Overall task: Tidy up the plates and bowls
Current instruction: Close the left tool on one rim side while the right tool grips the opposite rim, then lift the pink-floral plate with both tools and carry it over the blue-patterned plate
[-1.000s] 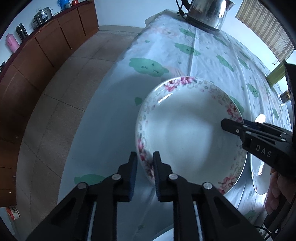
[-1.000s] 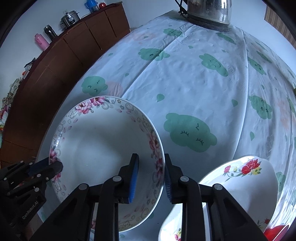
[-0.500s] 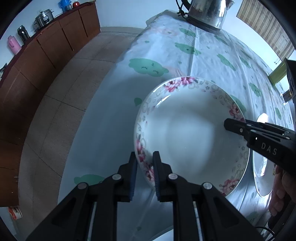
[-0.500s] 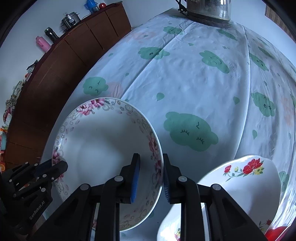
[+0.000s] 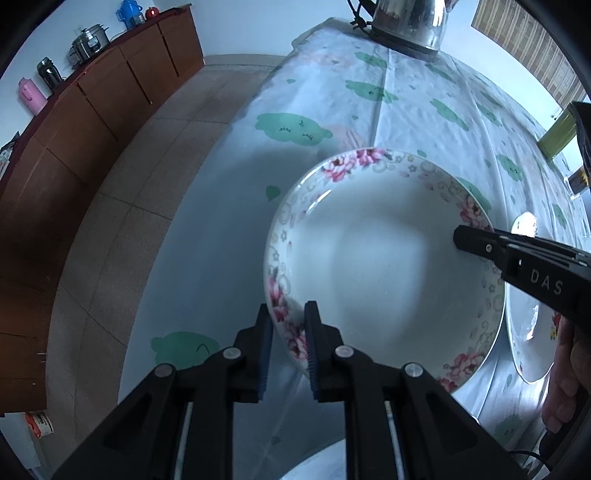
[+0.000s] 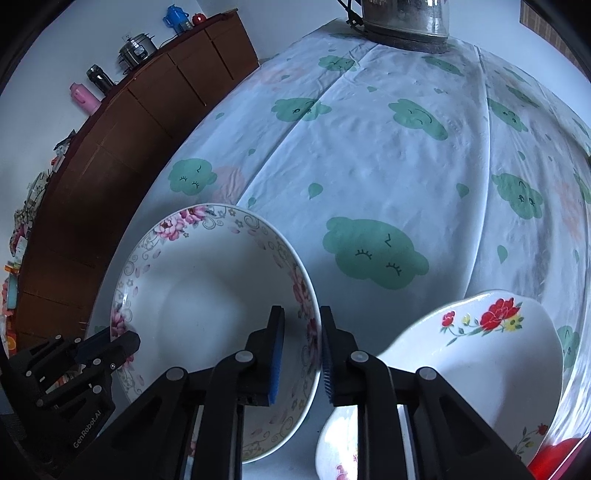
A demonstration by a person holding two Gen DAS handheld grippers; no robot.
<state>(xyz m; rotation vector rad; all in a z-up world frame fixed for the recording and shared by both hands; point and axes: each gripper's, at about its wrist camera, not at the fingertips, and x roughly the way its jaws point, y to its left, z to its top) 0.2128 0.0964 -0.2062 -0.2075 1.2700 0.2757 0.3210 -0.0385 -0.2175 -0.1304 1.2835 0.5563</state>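
A white deep plate with a pink flower rim (image 5: 376,254) is held over the table's left edge by both grippers. My left gripper (image 5: 288,332) is shut on its near-left rim. My right gripper (image 6: 301,339) is shut on its right rim; the plate also shows in the right wrist view (image 6: 207,295). The right gripper's finger (image 5: 480,242) reaches in over the plate from the right in the left wrist view. The left gripper shows at lower left in the right wrist view (image 6: 118,341). A white bowl with red flowers (image 6: 461,354) sits to the plate's right.
The table wears a pale cloth with green clouds (image 6: 373,177). A steel kettle (image 6: 404,18) stands at the far end. A green cup (image 5: 559,133) is at far right. A brown sideboard (image 5: 92,107) with pots lines the left wall across a tiled floor.
The plate and both grippers have shifted slightly; the grips on both rims are unchanged.
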